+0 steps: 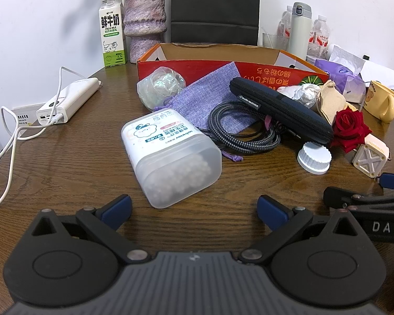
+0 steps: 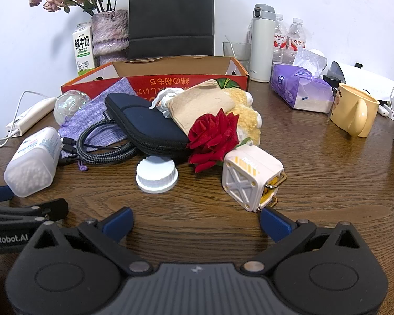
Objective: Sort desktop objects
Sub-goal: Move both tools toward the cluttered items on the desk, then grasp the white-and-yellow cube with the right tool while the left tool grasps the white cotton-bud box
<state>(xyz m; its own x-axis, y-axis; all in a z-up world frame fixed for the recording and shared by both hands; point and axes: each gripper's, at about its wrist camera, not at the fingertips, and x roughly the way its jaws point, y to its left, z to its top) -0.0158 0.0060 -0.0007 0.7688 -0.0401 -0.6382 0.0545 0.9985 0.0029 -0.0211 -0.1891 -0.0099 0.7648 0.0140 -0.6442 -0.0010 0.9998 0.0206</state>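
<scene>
A heap of objects lies on the brown table in front of a red cardboard box (image 1: 275, 72) (image 2: 170, 81): a frosted cotton-swab box (image 1: 170, 157) (image 2: 32, 162), a purple pouch (image 1: 210, 97), a coiled braided cable (image 1: 244, 131), a dark zip case (image 1: 278, 110) (image 2: 147, 123), a red rose (image 2: 212, 136), a white lid (image 2: 157, 174) and a white cube speaker (image 2: 252, 178). My left gripper (image 1: 194, 210) is open and empty, just short of the swab box. My right gripper (image 2: 195, 221) is open and empty, its right fingertip near the cube speaker.
A milk carton (image 1: 111, 36), a vase (image 1: 144, 23) and a black bag (image 2: 170, 15) stand at the back. A power bank (image 1: 68, 99) with white cables lies left. A tissue pack (image 2: 302, 89), a yellow mug (image 2: 354, 110), a thermos (image 2: 261, 44) and bottles stand right.
</scene>
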